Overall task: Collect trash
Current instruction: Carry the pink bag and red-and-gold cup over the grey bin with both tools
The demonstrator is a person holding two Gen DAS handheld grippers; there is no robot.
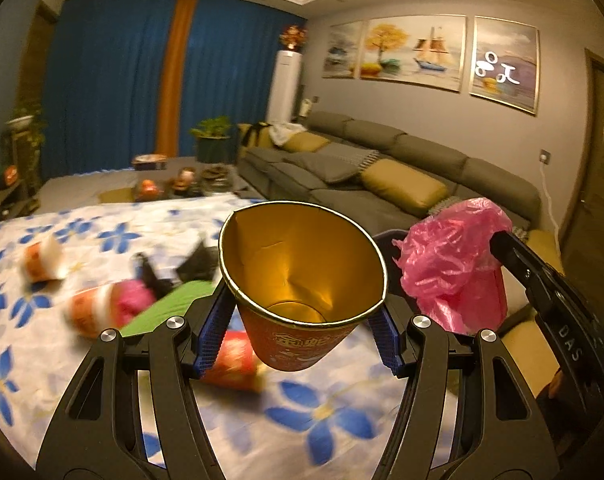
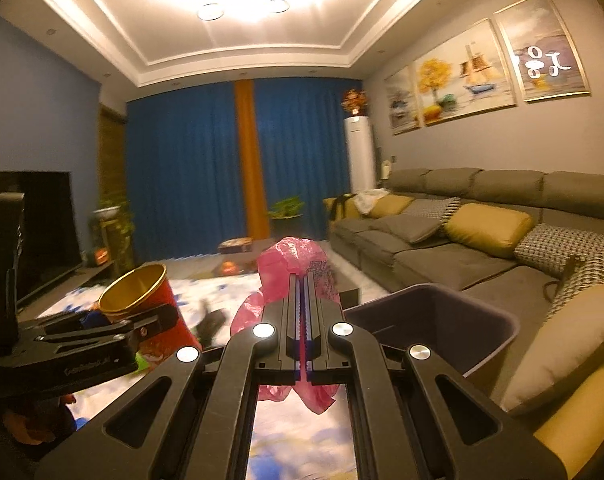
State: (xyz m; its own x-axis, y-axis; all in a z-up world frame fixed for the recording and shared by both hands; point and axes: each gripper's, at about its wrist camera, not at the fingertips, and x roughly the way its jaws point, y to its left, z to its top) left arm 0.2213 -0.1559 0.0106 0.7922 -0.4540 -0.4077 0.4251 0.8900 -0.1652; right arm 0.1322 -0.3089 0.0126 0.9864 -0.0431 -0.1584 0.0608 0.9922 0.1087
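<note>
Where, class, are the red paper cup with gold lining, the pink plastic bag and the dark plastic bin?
Red paper cup with gold lining (image 1: pixel 302 276), left wrist view, gold inside.
Pink plastic bag (image 1: pixel 454 264), left wrist view, crumpled middle.
Dark plastic bin (image 2: pixel 498 344), right wrist view, outer wall.

I see a red cup (image 1: pixel 302 304) with a gold inside, a pink plastic bag (image 2: pixel 297 276), a white cloth (image 1: pixel 101 360) patterned with blue flowers, blue curtains (image 2: pixel 189 168) split by an orange strip, and mustard cushions (image 2: pixel 488 228) on a grey sofa (image 2: pixel 454 264).

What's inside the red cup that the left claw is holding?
The red cup looks empty: bare gold lining with a dent and the round bottom show. The near inner wall is hidden behind the rim.
</note>
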